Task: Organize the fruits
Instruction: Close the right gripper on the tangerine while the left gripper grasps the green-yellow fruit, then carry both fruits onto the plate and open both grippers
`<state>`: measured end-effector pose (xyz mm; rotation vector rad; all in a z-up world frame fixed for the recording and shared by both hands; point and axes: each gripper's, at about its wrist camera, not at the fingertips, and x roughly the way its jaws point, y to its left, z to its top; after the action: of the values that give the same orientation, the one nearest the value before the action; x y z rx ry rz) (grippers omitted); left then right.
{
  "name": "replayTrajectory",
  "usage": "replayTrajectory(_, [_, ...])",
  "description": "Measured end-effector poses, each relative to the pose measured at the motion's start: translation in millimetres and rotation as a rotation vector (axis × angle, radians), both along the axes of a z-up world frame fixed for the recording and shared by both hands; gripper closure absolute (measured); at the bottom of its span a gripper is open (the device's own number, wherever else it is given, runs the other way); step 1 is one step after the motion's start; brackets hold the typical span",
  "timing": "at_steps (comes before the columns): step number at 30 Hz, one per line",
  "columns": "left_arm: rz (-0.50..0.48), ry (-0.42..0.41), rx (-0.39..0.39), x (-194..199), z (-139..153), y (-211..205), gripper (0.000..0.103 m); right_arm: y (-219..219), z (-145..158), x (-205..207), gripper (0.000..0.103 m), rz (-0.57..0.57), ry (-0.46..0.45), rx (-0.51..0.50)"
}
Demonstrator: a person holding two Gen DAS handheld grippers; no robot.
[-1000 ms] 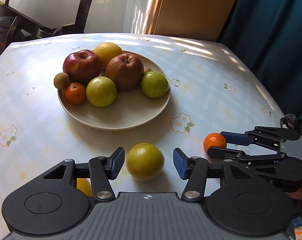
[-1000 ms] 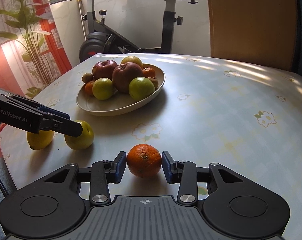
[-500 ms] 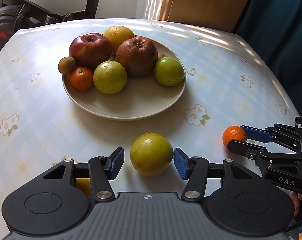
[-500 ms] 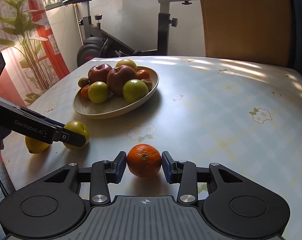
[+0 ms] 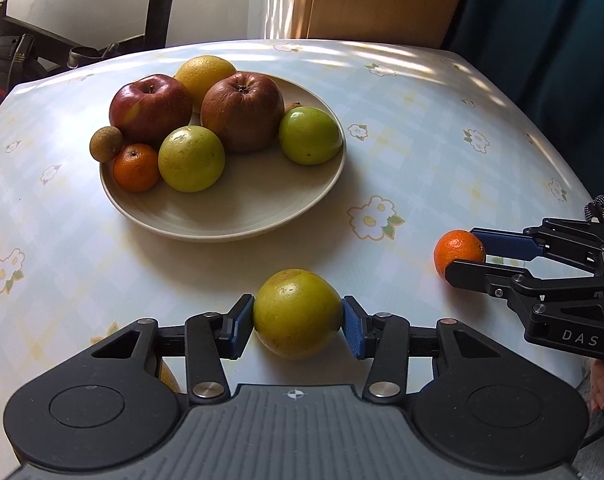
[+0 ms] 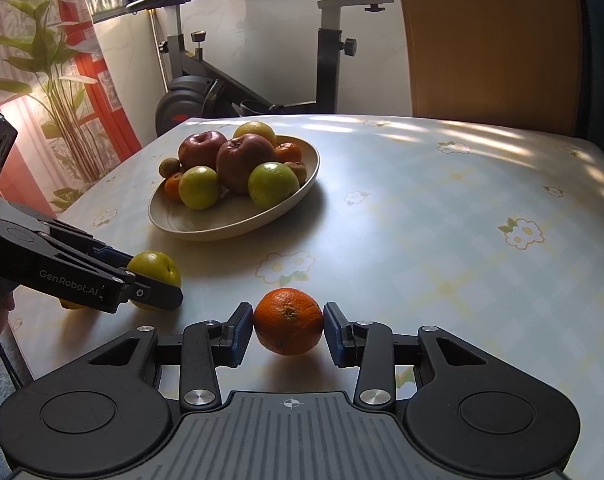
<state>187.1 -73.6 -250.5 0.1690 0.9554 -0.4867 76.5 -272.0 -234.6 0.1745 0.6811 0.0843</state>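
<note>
The left gripper [image 5: 298, 326] is low over the table, both blue pads touching a green fruit [image 5: 297, 312]. The right gripper [image 6: 289, 328] is level beside it, clamping an orange [image 6: 288, 320].

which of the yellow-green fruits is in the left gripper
The yellow-green fruit on the table, clamped in the left gripper; the other two lie on the plate.
</note>
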Motion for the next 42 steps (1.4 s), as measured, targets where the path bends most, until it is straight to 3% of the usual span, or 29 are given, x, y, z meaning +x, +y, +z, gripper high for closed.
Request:
replayTrajectory(9, [0.034,-0.062,-0.046,3,29,11,0.054,-6,12,0,0.068,-0.009,-0.027,0.0])
replayTrajectory(25, [0.105,-0.211,-0.059,46,100,44,0.054,-9,73,41,0.068,0.082,-0.114,-0.089])
replayTrajectory(32, [0.104,-0.136,-0.04,65,80,50,0.054,5,69,69,0.068,0.152,-0.082,-0.143])
replayTrajectory(42, [0.093,-0.036,-0.024,77,40,50,0.054,15,59,99,0.068,0.199,-0.019,-0.128])
